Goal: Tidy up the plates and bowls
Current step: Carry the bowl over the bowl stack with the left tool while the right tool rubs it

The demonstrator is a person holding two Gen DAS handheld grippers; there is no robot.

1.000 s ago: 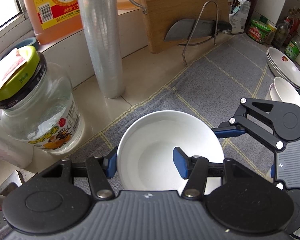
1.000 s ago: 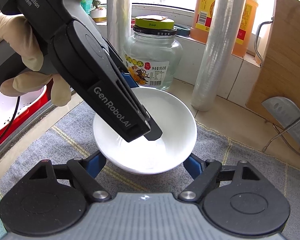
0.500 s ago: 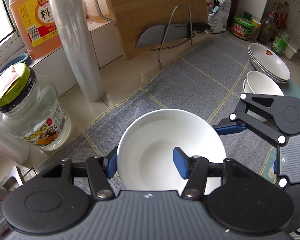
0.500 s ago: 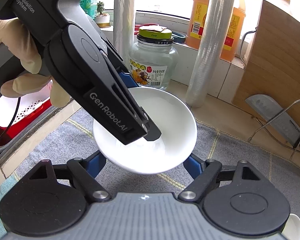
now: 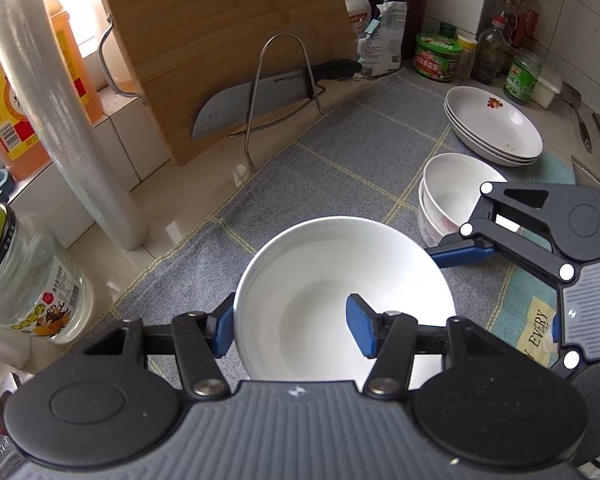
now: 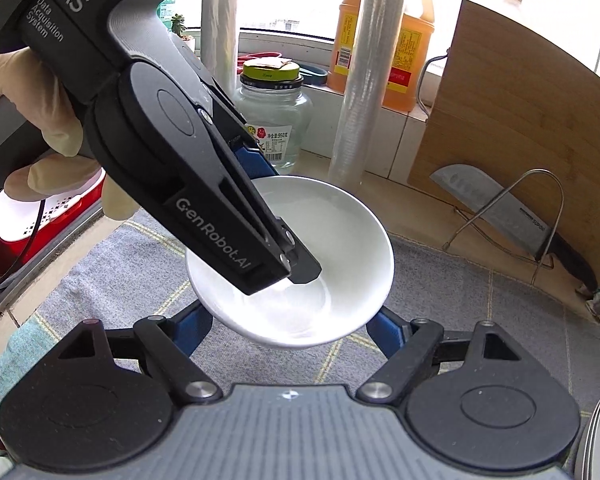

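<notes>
Counter mat (image 5: 340, 152) has slid past; bowl (image 5: 320, 280) stays gripped.

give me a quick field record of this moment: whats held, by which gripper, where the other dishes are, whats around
held item: white bowl, lifted above the grey mat
left gripper: shut on the bowl's rim, one finger inside, one outside
right gripper: fingers at either side of the bowl, contact unclear
other bowls: stacked bowls on the mat
plates: stacked plates beyond the bowls
nearby: cutting board, cleaver in a wire rack, glass jar, film roll
</notes>
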